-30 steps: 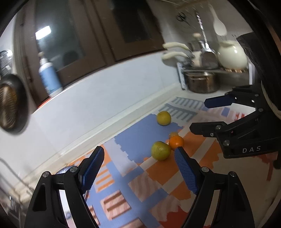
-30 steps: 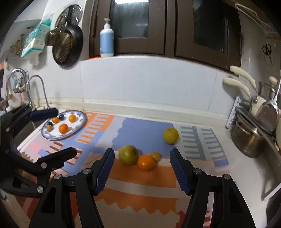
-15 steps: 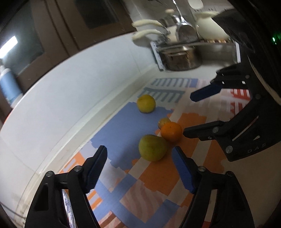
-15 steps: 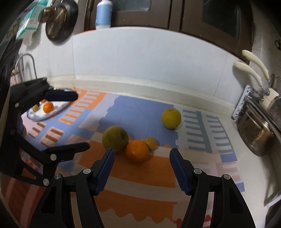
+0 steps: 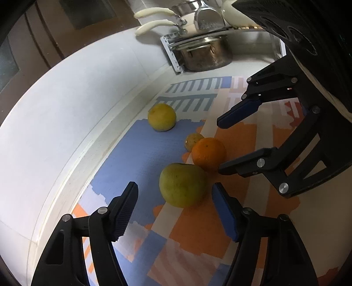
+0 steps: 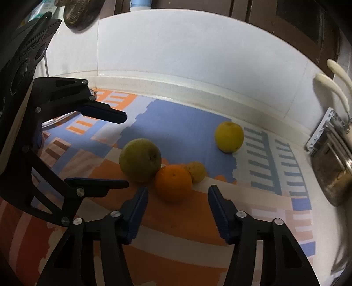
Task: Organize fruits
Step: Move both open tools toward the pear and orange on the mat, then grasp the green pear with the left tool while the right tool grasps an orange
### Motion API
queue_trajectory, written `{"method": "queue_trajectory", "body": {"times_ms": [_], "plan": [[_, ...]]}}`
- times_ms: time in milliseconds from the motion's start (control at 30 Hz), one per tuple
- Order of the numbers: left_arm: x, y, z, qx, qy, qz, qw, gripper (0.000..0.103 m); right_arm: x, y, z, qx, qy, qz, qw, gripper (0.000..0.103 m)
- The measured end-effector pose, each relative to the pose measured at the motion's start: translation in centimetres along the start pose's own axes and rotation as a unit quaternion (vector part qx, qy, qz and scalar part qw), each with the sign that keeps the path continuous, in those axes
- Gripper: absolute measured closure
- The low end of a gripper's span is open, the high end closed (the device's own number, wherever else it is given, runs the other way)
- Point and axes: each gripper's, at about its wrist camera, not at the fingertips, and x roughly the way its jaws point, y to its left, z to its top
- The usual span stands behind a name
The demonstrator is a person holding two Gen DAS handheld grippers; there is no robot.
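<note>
Several fruits lie on the patterned mat (image 5: 140, 154). A green-yellow apple-like fruit (image 5: 183, 185) (image 6: 140, 160) sits just ahead of my open left gripper (image 5: 175, 193), partly between its fingertips. An orange (image 5: 208, 154) (image 6: 173, 183) touches it and lies just ahead of my open right gripper (image 6: 177, 195). A small yellow fruit (image 5: 193, 140) (image 6: 196, 171) sits behind the orange. A larger yellow fruit (image 5: 162, 117) (image 6: 229, 136) lies apart, near the wall. Both grippers are empty. The right gripper shows in the left wrist view (image 5: 220, 145), and the left gripper in the right wrist view (image 6: 125, 149).
A steel pot (image 5: 205, 56) (image 6: 332, 176) stands under a dish rack at the right end of the counter. The white backsplash (image 6: 187, 50) runs behind the mat. A plate rim (image 6: 57, 120) peeks out behind the left gripper. A pan (image 6: 79, 15) hangs on the wall.
Both grippers have moved down and forward toward the fruit cluster. The green-yellow fruit now lies near the left fingertips and the orange near the right fingertips. No fruit has moved.
</note>
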Motion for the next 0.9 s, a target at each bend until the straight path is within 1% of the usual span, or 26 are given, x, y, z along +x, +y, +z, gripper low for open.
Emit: {"method": "queue_trajectory", "body": {"times_ms": [100,267,367,467,533,600,700,900], "plan": [[0.3,0.1,0.0,0.004,0.0,-0.007,1.0,0.037,0.7,-0.1,0.1,-0.002,0.005,0.004,1.0,0.048],[0.9,0.4,0.3,0.01,-0.002,-0.022,0.9997,0.037,1.5,0.0,0.3,-0.007,0.008,0.015,1.0,0.048],[1.2,0.5,0.3,0.005,-0.002,-0.034,0.9994,0.039,1.9,0.0,0.4,-0.006,0.009,0.022,1.0,0.054],[1.6,0.7,0.5,-0.003,0.001,-0.044,0.999,0.044,2.1,-0.3,0.5,0.002,0.012,0.029,1.0,0.061],[1.6,0.6,0.5,-0.004,0.003,-0.049,0.9988,0.051,2.1,-0.3,0.5,0.004,0.012,0.03,0.999,0.061],[1.6,0.5,0.6,-0.008,0.004,-0.052,0.9986,0.054,2.0,-0.4,0.4,0.008,0.012,0.029,0.999,0.061],[1.5,0.6,0.5,-0.025,0.005,-0.049,0.9985,0.054,1.7,-0.5,0.2,0.019,0.011,0.027,0.999,0.061],[0.7,0.9,0.2,-0.078,0.013,-0.043,0.9959,0.054,0.9,-0.7,-0.2,0.037,0.006,0.025,0.999,0.061]]}}
